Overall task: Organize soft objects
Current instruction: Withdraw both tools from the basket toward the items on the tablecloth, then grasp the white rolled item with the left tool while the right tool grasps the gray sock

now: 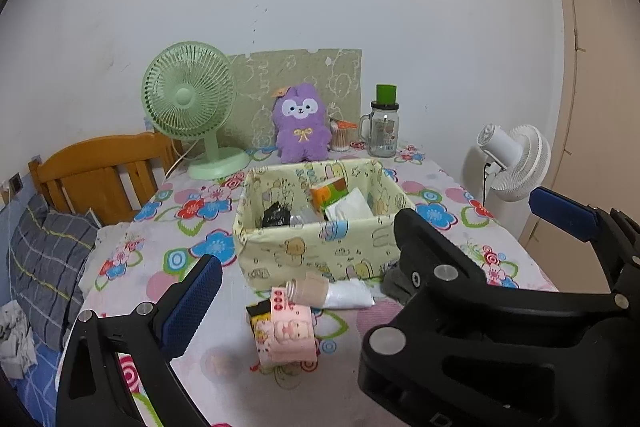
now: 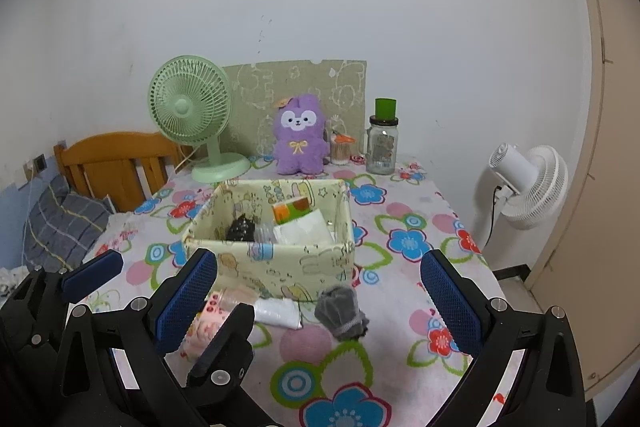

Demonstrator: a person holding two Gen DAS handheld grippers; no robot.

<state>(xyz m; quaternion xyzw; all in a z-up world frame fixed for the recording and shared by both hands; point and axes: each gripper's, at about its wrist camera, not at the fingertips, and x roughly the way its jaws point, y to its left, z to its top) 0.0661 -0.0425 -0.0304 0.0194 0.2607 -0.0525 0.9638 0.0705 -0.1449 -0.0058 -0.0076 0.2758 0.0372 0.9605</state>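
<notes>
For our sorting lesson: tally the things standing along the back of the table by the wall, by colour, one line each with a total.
Green: 1, the desk fan
Purple: 1, the plush toy
Clear glass with a green top: 1, the jar
Clear with an orange lid: 1, the small swab container
Total: 4

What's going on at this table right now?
Both tongs, left and right, hang open and empty in front of the fabric bin, which already holds tissue packs and a dark item. A pink packet, a white plastic bag and a grey sock bundle lie on the floral tablecloth, unsorted.
</notes>
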